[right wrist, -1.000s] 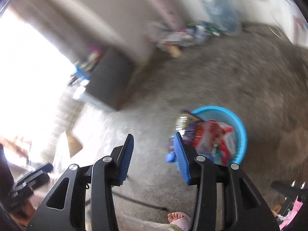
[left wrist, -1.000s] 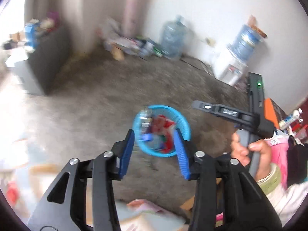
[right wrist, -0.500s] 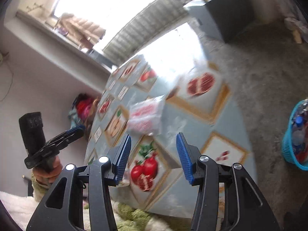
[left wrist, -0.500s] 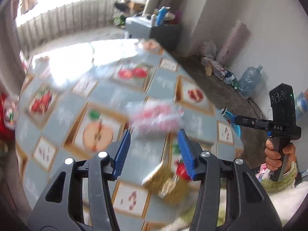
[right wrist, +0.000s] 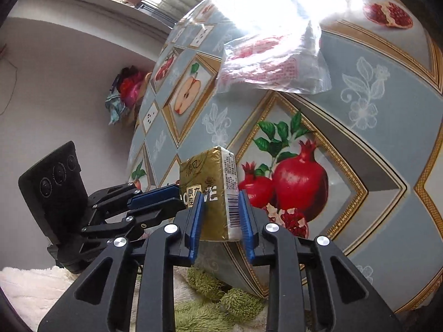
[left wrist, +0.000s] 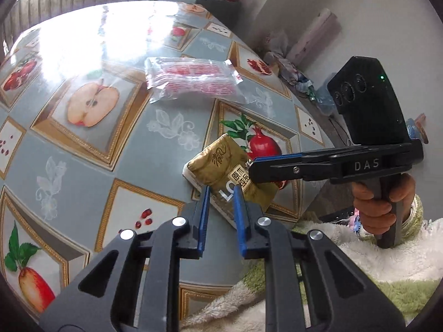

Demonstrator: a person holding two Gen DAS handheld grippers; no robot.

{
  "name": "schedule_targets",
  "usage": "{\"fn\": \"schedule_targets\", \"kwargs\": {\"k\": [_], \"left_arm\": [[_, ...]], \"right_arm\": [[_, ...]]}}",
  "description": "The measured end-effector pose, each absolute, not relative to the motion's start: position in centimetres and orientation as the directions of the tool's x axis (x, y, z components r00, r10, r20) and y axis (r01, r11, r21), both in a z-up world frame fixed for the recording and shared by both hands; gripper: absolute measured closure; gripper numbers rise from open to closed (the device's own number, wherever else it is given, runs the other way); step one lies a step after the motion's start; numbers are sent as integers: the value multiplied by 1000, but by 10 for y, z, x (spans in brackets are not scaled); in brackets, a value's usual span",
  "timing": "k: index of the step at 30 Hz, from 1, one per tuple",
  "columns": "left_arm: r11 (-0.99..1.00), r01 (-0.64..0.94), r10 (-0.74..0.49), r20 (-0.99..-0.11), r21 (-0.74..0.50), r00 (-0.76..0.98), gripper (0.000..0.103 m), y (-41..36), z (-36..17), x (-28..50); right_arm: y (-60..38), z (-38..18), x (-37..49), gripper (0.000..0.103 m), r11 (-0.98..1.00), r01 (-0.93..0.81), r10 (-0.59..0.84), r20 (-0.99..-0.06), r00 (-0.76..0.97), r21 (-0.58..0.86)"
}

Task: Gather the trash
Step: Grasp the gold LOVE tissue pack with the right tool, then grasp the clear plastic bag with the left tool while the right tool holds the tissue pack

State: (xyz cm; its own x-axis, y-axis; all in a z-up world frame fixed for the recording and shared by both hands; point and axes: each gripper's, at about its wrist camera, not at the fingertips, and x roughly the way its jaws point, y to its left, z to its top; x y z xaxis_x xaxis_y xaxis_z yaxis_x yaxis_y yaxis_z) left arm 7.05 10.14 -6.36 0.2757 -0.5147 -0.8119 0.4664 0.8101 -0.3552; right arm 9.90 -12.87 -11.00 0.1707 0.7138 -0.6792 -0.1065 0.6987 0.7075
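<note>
Right wrist view: gold tissue pack (right wrist: 211, 191) stands at the table's (right wrist: 373, 166) near edge, pinched by both closing grippers – right gripper (right wrist: 220, 207) across its width, left gripper (left wrist: 220, 196) on its corner – steadying it for lifting.

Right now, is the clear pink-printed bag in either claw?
No. The clear bag lies on the table beyond the gold tissue pack both claws grip.

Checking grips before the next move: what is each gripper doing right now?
Left gripper: jaws just closed, shut on the gold tissue pack.
Right gripper: jaws just closed, shut on the same pack from its other side.
</note>
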Motion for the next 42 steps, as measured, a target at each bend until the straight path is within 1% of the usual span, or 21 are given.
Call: {"fn": "schedule_targets", "kwargs": {"k": [6, 12, 15, 18, 23, 26, 27, 30, 32, 33, 35, 37, 42], "left_arm": [[758, 559, -548, -792, -336, 267, 88, 55, -66, 94], [693, 652, -580, -775, -308, 252, 88, -2, -69, 115], [687, 662, -588, -765, -301, 262, 88, -20, -67, 128], [696, 642, -595, -759, -321, 265, 88, -29, -68, 143], [690, 643, -592, -770, -333, 238, 88, -28, -65, 158], [690, 657, -592, -761, -306, 267, 82, -18, -51, 164], [701, 650, -584, -759, -293, 287, 78, -13, -49, 170], [776, 579, -522, -770, -250, 366, 76, 5, -45, 197], [815, 523, -493, -771, -249, 402, 76, 18, -47, 219], [825, 504, -485, -776, -255, 402, 76, 23, -50, 229], [840, 465, -463, -817, -280, 343, 74, 31, -65, 251], [853, 422, -454, -836, -308, 307, 74, 40, -77, 260], [846, 416, -465, -843, -333, 272, 73, 55, -79, 240]], "right_arm": [[-178, -112, 96, 78, 677, 10, 712, -658, 246, 736], [-230, -112, 92, 78, 671, 121, 659, -663, 356, 731], [-250, -113, 98, 78, 665, 159, 632, -663, 402, 730], [-258, -114, 107, 78, 663, 174, 615, -663, 426, 728], [-254, -112, 122, 79, 680, 169, 603, -675, 425, 714], [-249, -112, 127, 79, 688, 160, 602, -680, 418, 708], [-250, -112, 127, 79, 687, 159, 606, -679, 415, 709], [-254, -114, 123, 79, 683, 157, 612, -676, 410, 714], [-255, -115, 123, 78, 682, 158, 613, -676, 409, 714], [-255, -114, 123, 79, 682, 158, 612, -676, 410, 714], [-254, -115, 125, 78, 679, 161, 614, -674, 411, 716], [-253, -114, 125, 79, 680, 161, 612, -675, 413, 715], [-249, -111, 124, 79, 699, 155, 595, -689, 414, 698]]}}
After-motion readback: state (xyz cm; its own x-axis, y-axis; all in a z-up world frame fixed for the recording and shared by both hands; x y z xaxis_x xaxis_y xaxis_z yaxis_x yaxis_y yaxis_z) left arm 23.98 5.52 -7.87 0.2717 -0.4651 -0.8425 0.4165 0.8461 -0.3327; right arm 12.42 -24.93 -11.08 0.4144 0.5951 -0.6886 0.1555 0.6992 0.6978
